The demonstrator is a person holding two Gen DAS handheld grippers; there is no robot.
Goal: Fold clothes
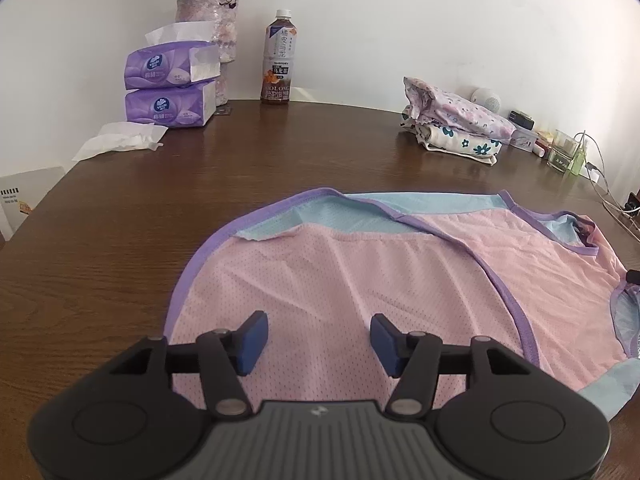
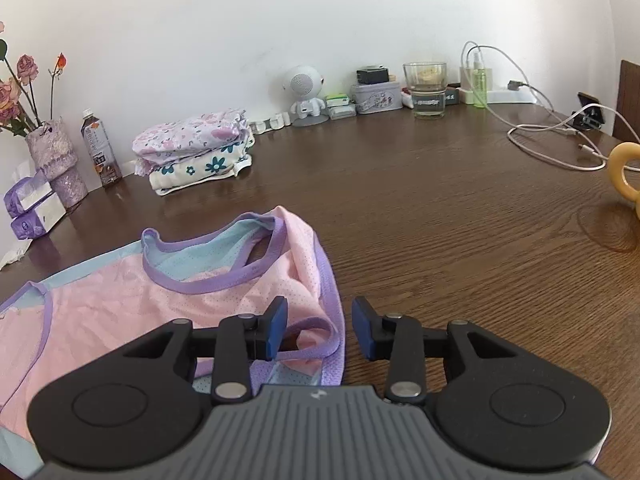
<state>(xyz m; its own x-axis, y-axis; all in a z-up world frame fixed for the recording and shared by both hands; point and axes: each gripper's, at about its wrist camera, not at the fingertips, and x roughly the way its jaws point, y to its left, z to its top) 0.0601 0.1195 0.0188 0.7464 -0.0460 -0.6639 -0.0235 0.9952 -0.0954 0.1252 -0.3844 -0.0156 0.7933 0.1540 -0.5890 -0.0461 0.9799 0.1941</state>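
Observation:
A pink mesh vest [image 1: 360, 280] with purple trim and light blue panels lies spread on the brown wooden table [image 1: 120, 240]. My left gripper [image 1: 319, 340] is open and hovers over the vest's pink lower part, holding nothing. In the right wrist view the vest [image 2: 120, 300] lies at the left, its neckline and armhole bunched. My right gripper [image 2: 320, 328] is open above the vest's purple-trimmed right edge, with the left finger over cloth and the right finger over bare table [image 2: 440, 220].
A stack of folded floral clothes [image 1: 456, 128] [image 2: 196, 152] sits at the back. Tissue packs [image 1: 172, 88], a vase [image 1: 212, 20], a tea bottle [image 1: 278, 60] and loose tissues [image 1: 124, 140] stand back left. A glass [image 2: 426, 88], cables [image 2: 552, 132], robot figurine [image 2: 306, 96] and yellow ring [image 2: 624, 172] are at right.

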